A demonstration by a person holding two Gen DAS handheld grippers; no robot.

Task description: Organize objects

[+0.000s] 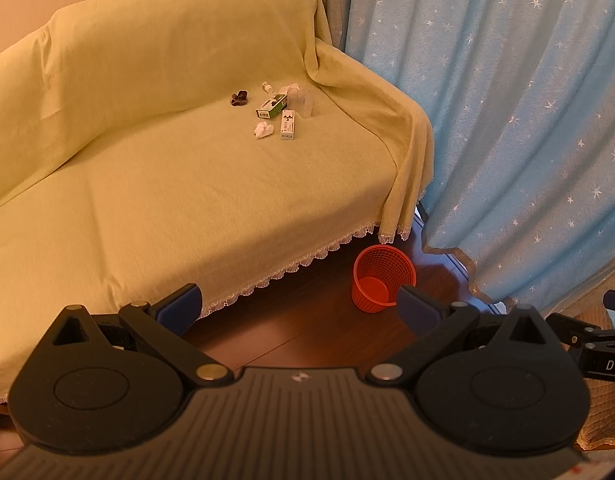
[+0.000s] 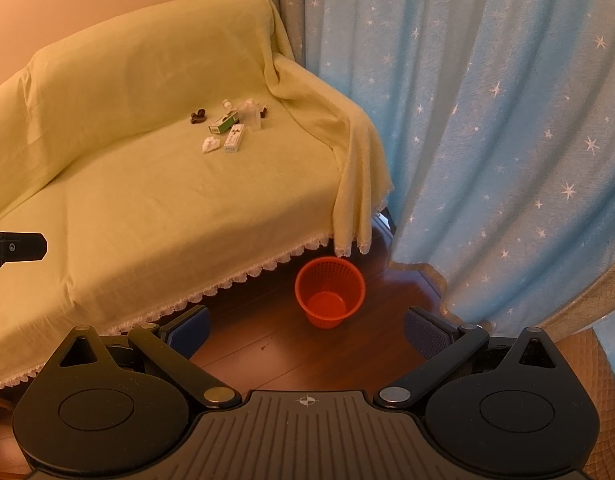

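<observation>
A small heap of items lies far back on the covered sofa seat: a green and white box [image 1: 272,106] [image 2: 224,124], a white box [image 1: 288,124] [image 2: 234,138], a crumpled tissue [image 1: 263,129] [image 2: 210,144], a dark brown object [image 1: 239,98] [image 2: 198,116], a small white bottle [image 1: 268,87] [image 2: 226,103] and a clear plastic container [image 1: 302,100] [image 2: 251,116]. An empty orange mesh basket [image 1: 383,278] [image 2: 330,291] stands on the floor by the sofa's corner. My left gripper [image 1: 297,310] and right gripper [image 2: 306,330] are both open, empty, and hover above the floor, well short of the items.
A yellow-green cover with a lace hem drapes the sofa [image 1: 167,184] [image 2: 147,200]. Blue star-patterned curtains [image 1: 507,120] [image 2: 487,120] hang on the right. Dark wooden floor [image 1: 307,320] [image 2: 267,340] lies in front. A quilted brown surface [image 2: 599,368] sits at the lower right.
</observation>
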